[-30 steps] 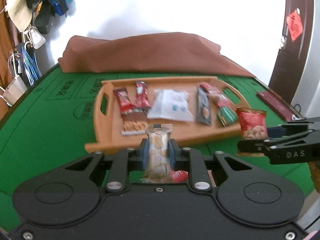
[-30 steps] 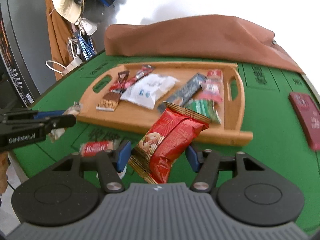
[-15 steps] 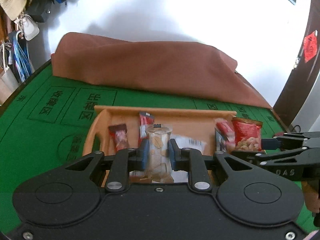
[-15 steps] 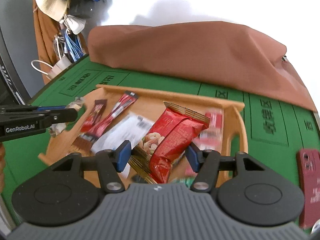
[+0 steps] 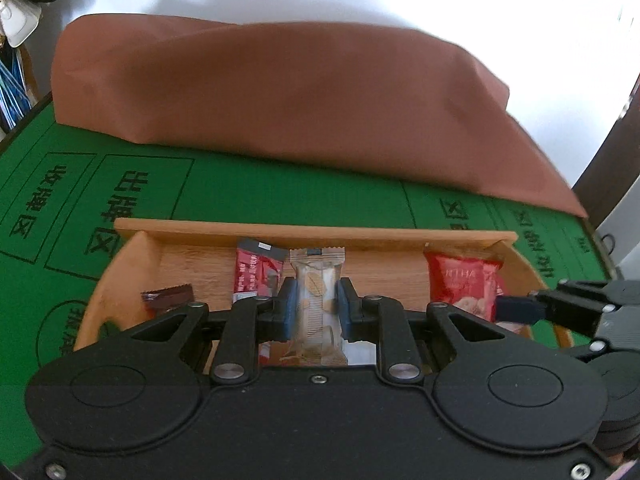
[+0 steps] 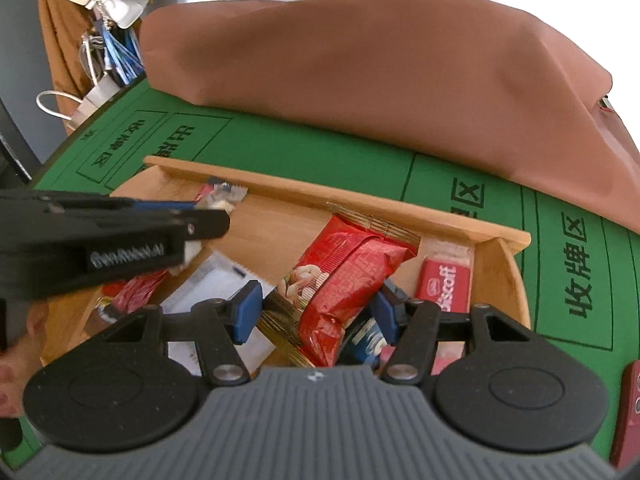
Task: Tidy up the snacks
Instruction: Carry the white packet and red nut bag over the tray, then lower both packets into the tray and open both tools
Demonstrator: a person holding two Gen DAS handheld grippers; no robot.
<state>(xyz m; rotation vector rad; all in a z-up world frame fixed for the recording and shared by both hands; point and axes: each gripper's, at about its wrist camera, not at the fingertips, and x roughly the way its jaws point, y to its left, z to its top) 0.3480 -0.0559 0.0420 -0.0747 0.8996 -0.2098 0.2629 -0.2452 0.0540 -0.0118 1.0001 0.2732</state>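
Note:
My left gripper [image 5: 315, 304] is shut on a clear-wrapped biscuit pack [image 5: 317, 280] and holds it over the wooden tray [image 5: 304, 229]. My right gripper [image 6: 316, 308] is shut on a red peanut bag [image 6: 340, 276], also over the tray [image 6: 440, 218]. In the left wrist view the red bag [image 5: 460, 284] and the right gripper's fingers [image 5: 520, 309] show at the right. In the right wrist view the left gripper [image 6: 208, 210] reaches in from the left with the biscuit pack [image 6: 222, 196]. Other snacks lie in the tray: a red bar [image 5: 256, 276], a dark bar [image 5: 166, 298], a red Biscoff pack [image 6: 440, 284], a white pack [image 6: 212, 280].
The tray lies on a green felt table [image 5: 280, 188] with printed boxes. A brown cloth-covered mound [image 5: 288, 92] stands behind the tray. A dark red case [image 6: 630, 412] lies on the felt at the right. Bags and cables [image 6: 104, 40] hang at the far left.
Both grippers have moved forward from the table's front over the tray, each still holding its snack. The tray's far rim is now close ahead.

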